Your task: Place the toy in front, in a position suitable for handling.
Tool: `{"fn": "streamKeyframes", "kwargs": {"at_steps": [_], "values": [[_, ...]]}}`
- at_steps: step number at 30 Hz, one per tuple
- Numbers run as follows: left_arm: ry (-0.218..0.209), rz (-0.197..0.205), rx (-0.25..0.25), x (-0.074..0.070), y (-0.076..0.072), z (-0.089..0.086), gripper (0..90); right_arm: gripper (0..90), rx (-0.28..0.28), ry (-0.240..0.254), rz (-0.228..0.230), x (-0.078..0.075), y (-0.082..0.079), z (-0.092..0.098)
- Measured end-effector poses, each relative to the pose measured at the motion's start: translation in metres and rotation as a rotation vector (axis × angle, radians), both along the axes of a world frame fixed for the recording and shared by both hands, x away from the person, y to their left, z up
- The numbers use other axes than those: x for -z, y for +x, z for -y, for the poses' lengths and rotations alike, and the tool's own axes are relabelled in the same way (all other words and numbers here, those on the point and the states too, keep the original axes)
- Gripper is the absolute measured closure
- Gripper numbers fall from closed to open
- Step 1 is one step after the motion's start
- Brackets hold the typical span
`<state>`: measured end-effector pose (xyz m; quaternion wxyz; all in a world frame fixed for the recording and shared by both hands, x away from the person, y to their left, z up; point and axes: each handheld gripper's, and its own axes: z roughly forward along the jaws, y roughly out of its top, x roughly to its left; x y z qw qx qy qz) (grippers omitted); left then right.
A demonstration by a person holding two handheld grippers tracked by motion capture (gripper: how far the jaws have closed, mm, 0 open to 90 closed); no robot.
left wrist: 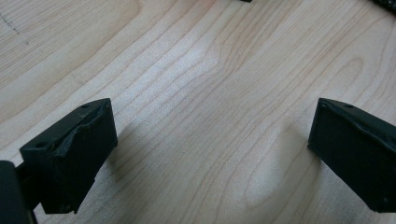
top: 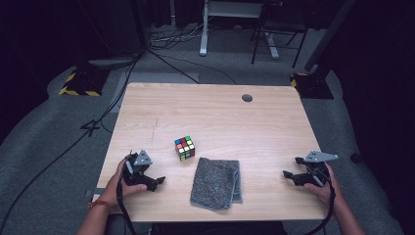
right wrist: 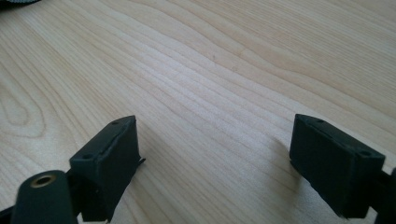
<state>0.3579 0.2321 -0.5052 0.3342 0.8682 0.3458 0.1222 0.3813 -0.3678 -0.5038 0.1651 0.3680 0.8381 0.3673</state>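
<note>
A colourful puzzle cube (top: 185,148) stands on the wooden table (top: 210,112), just left of centre. In front of it lies a folded grey towel (top: 217,183). My left gripper (top: 155,182) rests on the table near the front left, held by a hand, jaws pointing right toward the towel. From its own camera the left gripper (left wrist: 212,140) is open over bare wood. My right gripper (top: 289,169) sits at the front right, jaws pointing left. Seen from its own camera, the right gripper (right wrist: 215,154) is open with nothing between the jaws.
A round cable hole (top: 247,98) marks the table's far right part. Beyond the table, on grey carpet, are cables (top: 122,83), a desk leg (top: 204,29) and stands with yellow-black bases (top: 78,85).
</note>
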Motion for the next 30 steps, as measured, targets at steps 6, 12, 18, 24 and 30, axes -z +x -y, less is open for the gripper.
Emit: {"fn": "streamKeyframes", "kwargs": {"at_steps": [6, 12, 18, 24, 30], "values": [[0.002, 0.0, -0.006, 0.0, -0.001, 0.0, 1.7, 15.8, 0.006, -0.003, 0.0, 0.0, 0.0, 0.0], [0.004, 0.001, -0.005, 0.0, -0.001, 0.0, 1.7, 15.7, -0.004, -0.017, -0.016, -0.002, 0.002, -0.002], [0.001, 0.0, -0.011, 0.0, -0.001, 0.0, 1.7, 16.3, -0.001, -0.041, -0.038, -0.005, 0.004, -0.004], [0.001, 0.0, -0.011, 0.0, -0.001, 0.0, 1.7, 16.6, -0.031, -0.038, -0.026, -0.008, 0.005, -0.009], [0.002, 0.0, -0.012, 0.0, -0.002, 0.0, 1.7, 19.6, -0.113, -0.011, -0.001, -0.026, 0.001, -0.027]]}}
